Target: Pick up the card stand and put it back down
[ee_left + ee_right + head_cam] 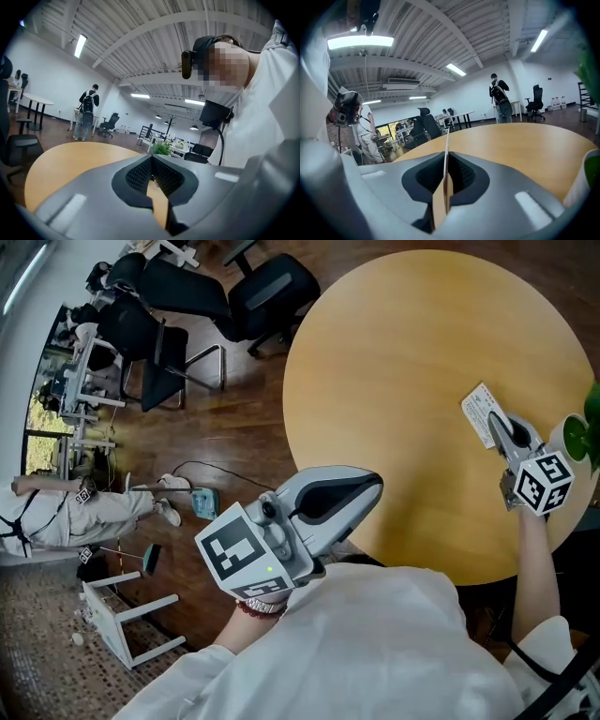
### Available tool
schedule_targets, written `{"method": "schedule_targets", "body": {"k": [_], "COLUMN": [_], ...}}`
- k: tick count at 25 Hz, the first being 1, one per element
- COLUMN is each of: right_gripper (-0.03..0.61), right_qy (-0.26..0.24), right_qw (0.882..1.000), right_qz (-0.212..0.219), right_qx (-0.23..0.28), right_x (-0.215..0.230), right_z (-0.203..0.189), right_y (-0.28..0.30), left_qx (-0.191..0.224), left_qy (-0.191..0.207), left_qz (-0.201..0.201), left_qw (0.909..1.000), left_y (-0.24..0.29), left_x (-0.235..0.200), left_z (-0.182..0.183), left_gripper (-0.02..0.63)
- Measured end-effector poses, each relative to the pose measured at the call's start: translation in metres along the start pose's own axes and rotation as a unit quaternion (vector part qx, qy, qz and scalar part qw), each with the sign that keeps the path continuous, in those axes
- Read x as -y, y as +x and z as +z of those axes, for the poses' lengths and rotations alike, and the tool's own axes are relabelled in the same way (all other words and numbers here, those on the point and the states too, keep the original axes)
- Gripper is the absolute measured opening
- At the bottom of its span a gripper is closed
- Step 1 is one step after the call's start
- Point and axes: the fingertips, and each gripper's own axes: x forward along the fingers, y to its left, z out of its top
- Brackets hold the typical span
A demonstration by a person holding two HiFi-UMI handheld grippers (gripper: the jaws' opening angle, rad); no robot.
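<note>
The card stand point(481, 411), a white printed card, lies over the right side of the round wooden table point(403, 381). My right gripper point(500, 432) is shut on it. In the right gripper view the card stand point(447, 140) shows edge-on as a thin upright sheet pinched between the jaws of the right gripper point(446, 159). My left gripper point(367, 486) hovers at the table's near edge, far left of the stand. In the left gripper view the left gripper point(151, 161) is shut with nothing held.
A white pot point(574, 439) with a green plant point(592, 407) stands just right of my right gripper. Black office chairs point(267, 287) stand beyond the table's left edge. A white stool point(131, 615) lies on the floor at lower left, near a person point(66, 512).
</note>
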Motion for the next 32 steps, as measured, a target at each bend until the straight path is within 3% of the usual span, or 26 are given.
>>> {"method": "schedule_targets", "body": {"k": [6,12,22,32], "right_gripper": [0.020,0.020,0.021,0.021], "right_qy": [0.006,0.010,-0.039,-0.043], "right_qw": [0.999,0.998,0.997,0.996], "right_qz": [-0.002,-0.003,-0.010,-0.038], "right_qx": [0.036,0.062,0.066,0.071], "right_x": [-0.063,-0.110,-0.284,-0.376], "right_z": [0.024,0.056,0.025,0.016], "right_y": [-0.057,-0.074,-0.126,-0.167], "left_qx": [0.023,0.033,0.035,0.024], "left_qy": [0.002,-0.003,-0.006,-0.030], "left_qz": [-0.026,-0.049,-0.112,-0.173], "left_qw": [0.9994,0.9983,0.9931,0.9842], "left_y": [-0.027,-0.037,-0.129,-0.178], "left_x": [0.004,-0.012,0.055,0.102], "left_z": [-0.008,-0.010,-0.060,-0.091], "left_gripper": [-0.014,-0.014,-0.014,-0.014]}}
